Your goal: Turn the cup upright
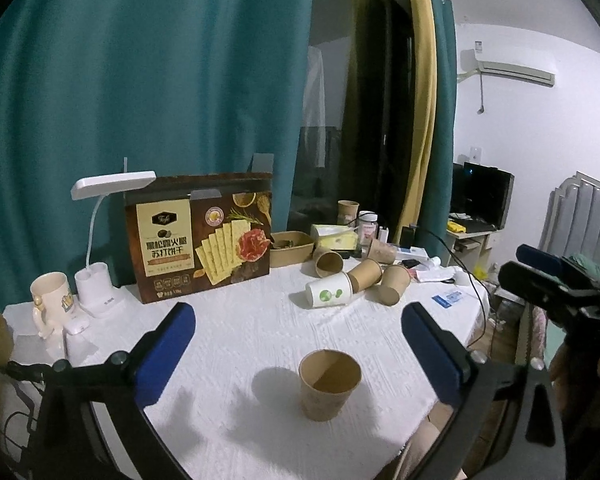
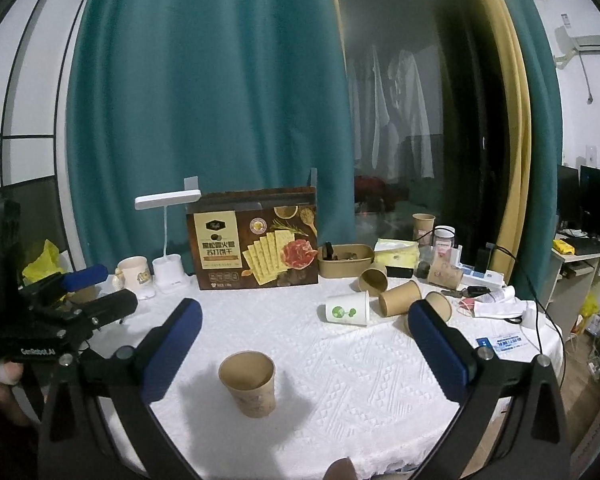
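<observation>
A: Where's the cup rn?

B: Brown paper cup (image 1: 329, 384) stands upright on the desk (image 1: 240, 320), mouth up, near the front edge. Left tongs (image 1: 298, 344) are spread wide either side of it, blue pads well clear, nothing gripped. Right tongs (image 2: 306, 344) also wide open and empty; the cup sits toward their left pad (image 2: 172, 344), not touching.

A: So what can go wrong?

B: Main thing: it's light and looks empty, so a pad clipping the rim as either tool moves off would tip it straight back over. The right tongs' left pad is the closer one, so a sideways drift there is the likeliest cause.

A: And the pile at the back?

B: A white cup w/ green logo (image 1: 329, 293) and several brown cups (image 1: 365, 275) are lying on their sides, bunched and touching, just in front of the clutter by the cracker box (image 1: 199, 236). If one of those is next, reaching in w/ wide jaws could nudge a neighbour and set it rolling toward the desk edge. Pinching a paper wall too hard would also crush it.

A: Anything else?

B: Black cable (image 1: 466, 276) trails over the right side; could snag. Can't tell from the fisheye blur whether it lies loose.
</observation>
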`<state>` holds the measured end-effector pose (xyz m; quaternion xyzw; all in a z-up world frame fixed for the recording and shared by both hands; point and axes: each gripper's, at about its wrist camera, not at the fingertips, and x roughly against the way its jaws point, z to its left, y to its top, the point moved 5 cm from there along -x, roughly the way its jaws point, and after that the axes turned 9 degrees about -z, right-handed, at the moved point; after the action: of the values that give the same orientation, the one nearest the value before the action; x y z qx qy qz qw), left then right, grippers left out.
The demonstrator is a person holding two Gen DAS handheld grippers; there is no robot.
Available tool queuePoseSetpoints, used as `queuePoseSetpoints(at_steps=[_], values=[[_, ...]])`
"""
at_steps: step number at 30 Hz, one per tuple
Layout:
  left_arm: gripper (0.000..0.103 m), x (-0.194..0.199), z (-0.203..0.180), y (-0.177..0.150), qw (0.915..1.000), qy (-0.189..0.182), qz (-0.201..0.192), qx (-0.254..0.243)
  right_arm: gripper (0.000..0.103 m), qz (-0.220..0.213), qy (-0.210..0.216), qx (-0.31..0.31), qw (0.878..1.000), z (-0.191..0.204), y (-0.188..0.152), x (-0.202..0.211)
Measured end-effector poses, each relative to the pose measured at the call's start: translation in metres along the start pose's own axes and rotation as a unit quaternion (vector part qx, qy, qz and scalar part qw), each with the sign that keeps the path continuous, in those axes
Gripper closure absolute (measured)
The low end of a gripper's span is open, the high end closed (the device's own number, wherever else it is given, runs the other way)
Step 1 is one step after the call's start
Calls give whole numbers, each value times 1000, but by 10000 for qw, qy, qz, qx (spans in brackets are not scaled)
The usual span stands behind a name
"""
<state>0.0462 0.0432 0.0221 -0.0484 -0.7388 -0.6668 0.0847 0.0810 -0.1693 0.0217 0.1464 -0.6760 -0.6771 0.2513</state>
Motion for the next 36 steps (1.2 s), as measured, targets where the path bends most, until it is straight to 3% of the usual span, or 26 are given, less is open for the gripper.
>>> queuePoseSetpoints(at_steps=[36], values=[[0, -1, 8, -4, 9997, -1, 125, 215, 1, 41, 6, -84, 10000, -5, -3, -1]])
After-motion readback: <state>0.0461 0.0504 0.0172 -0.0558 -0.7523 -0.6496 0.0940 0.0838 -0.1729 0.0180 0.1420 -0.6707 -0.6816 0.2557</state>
